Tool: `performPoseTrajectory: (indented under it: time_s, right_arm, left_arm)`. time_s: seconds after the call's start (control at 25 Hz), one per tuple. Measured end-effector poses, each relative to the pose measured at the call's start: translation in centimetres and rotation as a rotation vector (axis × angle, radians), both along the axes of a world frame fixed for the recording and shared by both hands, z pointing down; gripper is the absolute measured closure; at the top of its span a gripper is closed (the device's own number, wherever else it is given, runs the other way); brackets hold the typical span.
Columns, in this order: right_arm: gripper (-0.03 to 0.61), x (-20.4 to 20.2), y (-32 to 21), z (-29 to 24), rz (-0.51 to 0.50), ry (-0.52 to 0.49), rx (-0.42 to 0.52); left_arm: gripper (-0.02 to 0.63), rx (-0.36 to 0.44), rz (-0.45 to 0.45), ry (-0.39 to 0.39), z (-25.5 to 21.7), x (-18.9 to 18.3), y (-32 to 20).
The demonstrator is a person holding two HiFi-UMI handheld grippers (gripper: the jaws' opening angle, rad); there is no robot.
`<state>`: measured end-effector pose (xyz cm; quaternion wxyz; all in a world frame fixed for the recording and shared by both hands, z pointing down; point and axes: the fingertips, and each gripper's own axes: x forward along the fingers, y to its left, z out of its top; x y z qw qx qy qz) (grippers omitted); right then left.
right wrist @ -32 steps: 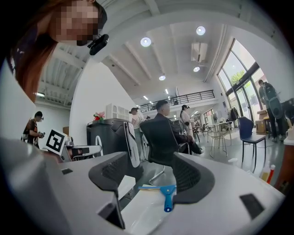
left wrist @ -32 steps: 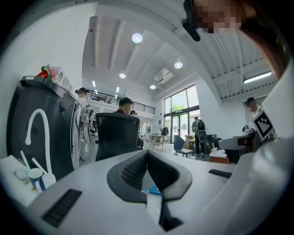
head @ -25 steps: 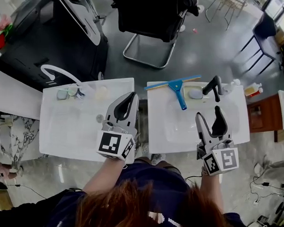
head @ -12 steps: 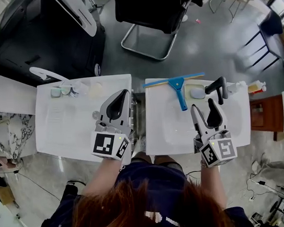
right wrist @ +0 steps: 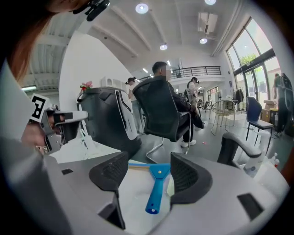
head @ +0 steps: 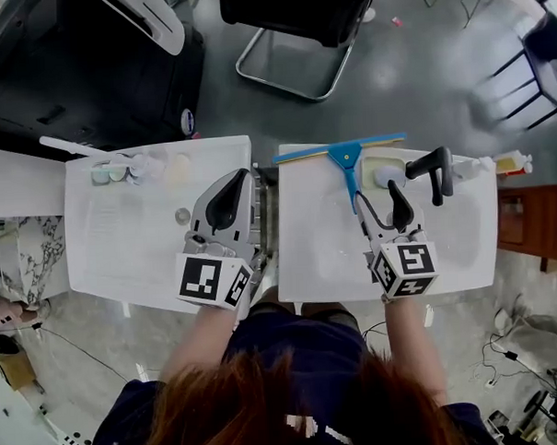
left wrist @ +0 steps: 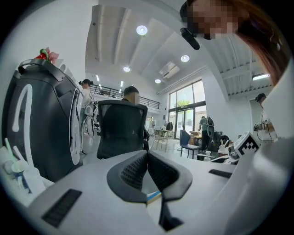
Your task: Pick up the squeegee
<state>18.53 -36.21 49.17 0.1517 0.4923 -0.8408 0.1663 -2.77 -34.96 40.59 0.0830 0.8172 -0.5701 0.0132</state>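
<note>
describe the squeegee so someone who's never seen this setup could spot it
Find the right-hand white sink top, the one with the black tap. Along its far edge lies the squeegee, a T shape whose handle points back toward the right gripper. It is the only bright blue thing there.
</note>
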Motion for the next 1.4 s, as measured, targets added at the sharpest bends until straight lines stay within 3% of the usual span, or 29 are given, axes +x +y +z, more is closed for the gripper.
performPoseTrajectory:
  time_s: [0.52,0.84,1.0,1.4]
  right_arm:
    - [0.310,-1.6,-4.2,12.1,-0.015,0.127,-0.235]
    - [0.311,-2.3,-5.1,15.8,0.010,0.200,-0.352]
    - [0.319,-2.7,-4.9,16.9,0.001,0.217,-0.388]
    - [0.413,-2.8,-5.2,18.0,0.050,0.236,-0.399]
  left_arm:
    - [0.594,-0.055,-0.002,-0.012,2.7,0.3,-1.5]
    - [0.594,-0.078,-0.025,-0.023,3.7,-0.8,-2.0]
    - [0.594,-0.079,-0.029,-0.016,3.8,-1.2,-2.0]
    - [0.594,-0.080,-0.042,-0.009,3.7,-1.9,-1.9]
